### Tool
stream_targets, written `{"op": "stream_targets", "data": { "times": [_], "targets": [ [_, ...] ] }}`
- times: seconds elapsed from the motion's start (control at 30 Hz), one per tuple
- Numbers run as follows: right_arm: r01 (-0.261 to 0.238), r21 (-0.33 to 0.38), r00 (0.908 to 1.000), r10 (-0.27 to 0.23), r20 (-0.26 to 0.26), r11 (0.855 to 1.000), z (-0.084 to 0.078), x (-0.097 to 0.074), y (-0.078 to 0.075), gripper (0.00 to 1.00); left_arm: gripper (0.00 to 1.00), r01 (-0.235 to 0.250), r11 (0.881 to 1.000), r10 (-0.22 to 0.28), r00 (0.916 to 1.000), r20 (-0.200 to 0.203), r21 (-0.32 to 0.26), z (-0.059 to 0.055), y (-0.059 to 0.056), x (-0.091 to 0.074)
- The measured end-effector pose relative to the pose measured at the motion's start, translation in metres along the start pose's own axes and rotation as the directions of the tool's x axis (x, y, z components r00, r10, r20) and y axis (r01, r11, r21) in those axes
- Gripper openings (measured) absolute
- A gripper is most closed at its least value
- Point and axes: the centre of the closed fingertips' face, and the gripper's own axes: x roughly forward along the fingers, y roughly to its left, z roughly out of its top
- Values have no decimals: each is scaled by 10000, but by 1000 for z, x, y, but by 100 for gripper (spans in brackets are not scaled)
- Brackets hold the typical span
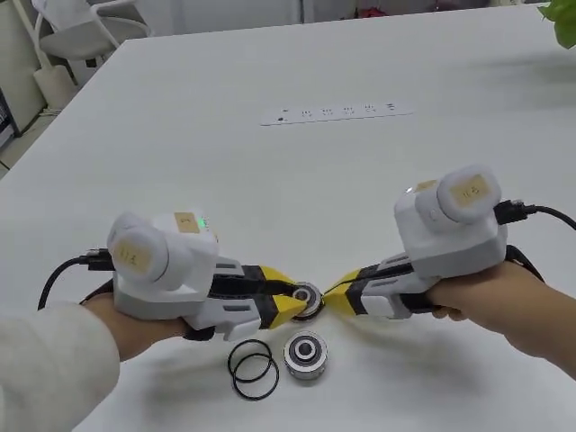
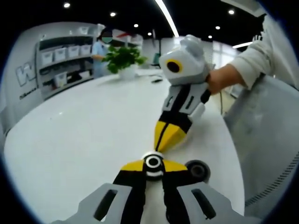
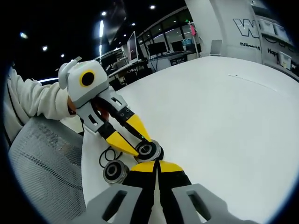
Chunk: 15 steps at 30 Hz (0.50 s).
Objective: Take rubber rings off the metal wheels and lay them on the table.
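Note:
My left gripper [image 1: 300, 304] is shut on a small metal wheel [image 1: 307, 296] and holds it just above the white table [image 1: 270, 180]. My right gripper [image 1: 333, 292] is shut, its yellow tips touching that wheel's right edge; whether they pinch a rubber ring I cannot tell. In the left gripper view the held wheel [image 2: 153, 161] sits between the jaws, with the right gripper [image 2: 161, 142] coming in from above. A second wheel [image 1: 305, 354] lies on the table near the front. Two black rubber rings [image 1: 254, 369] lie overlapping to its left.
A flush strip of power sockets [image 1: 337, 112] sits in the table's middle. A white chair [image 1: 85, 31] stands beyond the far left corner, and a plant [image 1: 565, 18] at the far right. A person [image 2: 100, 46] stands by shelves in the distance.

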Motion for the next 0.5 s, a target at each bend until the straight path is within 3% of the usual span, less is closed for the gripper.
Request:
{"op": "stream_targets", "data": {
  "times": [0.2, 0.5],
  "targets": [
    [-120, 490, 9996, 109, 244, 9987, 5, -2, 3, 0, 14, 4, 10000, -4, 10000, -13, 31, 0, -1, 0],
    [-117, 192, 9998, 114, 164, 9997, 7, -2, 12, 0, 13, -49, 9998, 49, 10000, 1, 172, 0, -1, 0]
  ]
}}
